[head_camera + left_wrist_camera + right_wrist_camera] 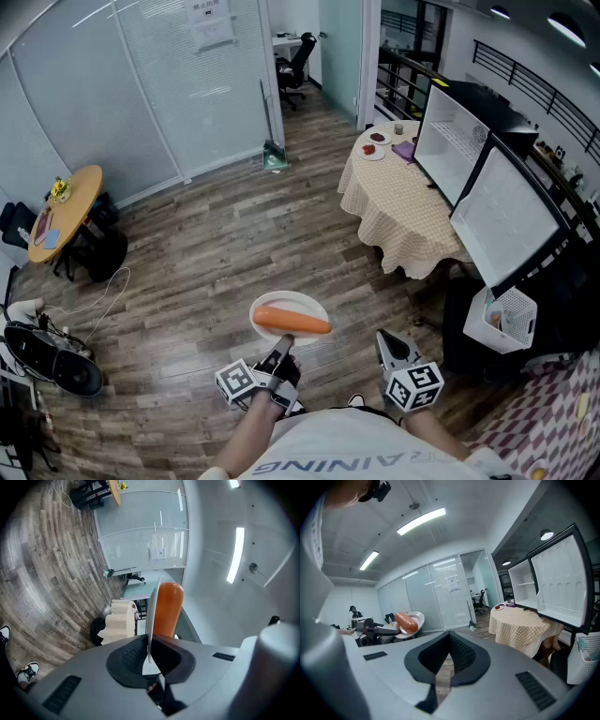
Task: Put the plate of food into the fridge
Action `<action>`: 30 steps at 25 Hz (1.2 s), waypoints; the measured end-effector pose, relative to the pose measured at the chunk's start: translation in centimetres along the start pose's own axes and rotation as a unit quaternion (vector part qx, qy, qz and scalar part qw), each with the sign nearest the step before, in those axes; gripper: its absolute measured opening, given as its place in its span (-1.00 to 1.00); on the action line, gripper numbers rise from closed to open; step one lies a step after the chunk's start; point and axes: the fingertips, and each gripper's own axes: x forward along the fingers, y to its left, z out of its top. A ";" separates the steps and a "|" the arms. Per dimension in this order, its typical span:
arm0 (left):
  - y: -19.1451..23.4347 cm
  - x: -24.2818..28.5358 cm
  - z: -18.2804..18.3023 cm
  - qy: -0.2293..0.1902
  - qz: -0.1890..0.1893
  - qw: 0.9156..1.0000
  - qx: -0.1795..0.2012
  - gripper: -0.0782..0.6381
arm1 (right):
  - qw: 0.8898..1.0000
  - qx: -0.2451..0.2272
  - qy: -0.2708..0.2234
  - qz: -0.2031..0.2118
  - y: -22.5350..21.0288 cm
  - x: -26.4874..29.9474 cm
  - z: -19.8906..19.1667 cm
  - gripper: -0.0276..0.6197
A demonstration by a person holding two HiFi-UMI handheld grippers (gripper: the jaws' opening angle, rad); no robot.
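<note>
A white plate (289, 311) carries a long orange piece of food (292, 322) and hangs level over the wood floor in front of me. My left gripper (282, 349) is shut on the plate's near rim. In the left gripper view the rim (151, 616) stands edge-on between the black pads, with the food (168, 609) beside it. My right gripper (386, 343) is shut and holds nothing, a little right of the plate. The right gripper (449, 660) view shows the plate (416, 618) to its left. The fridge (487, 178) stands at the right with its white doors open.
A round table with a checked cloth (403, 206) stands before the fridge, with small dishes on it. A white basket (511, 319) sits by the lower door. A round wooden table (66, 211) and dark gear (47, 352) are at the left. A person (353, 612) sits far off.
</note>
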 end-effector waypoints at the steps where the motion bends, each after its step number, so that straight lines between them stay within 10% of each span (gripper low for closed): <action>1: 0.0 0.1 -0.1 -0.001 0.000 1.000 0.000 -0.70 | 1.000 0.000 0.001 0.000 -0.2 -0.1 0.0 -0.85; 30: 2.1 -6.2 5.3 0.006 0.013 1.000 0.011 -0.70 | 0.999 0.027 0.006 0.024 8.0 4.1 -3.0 -0.85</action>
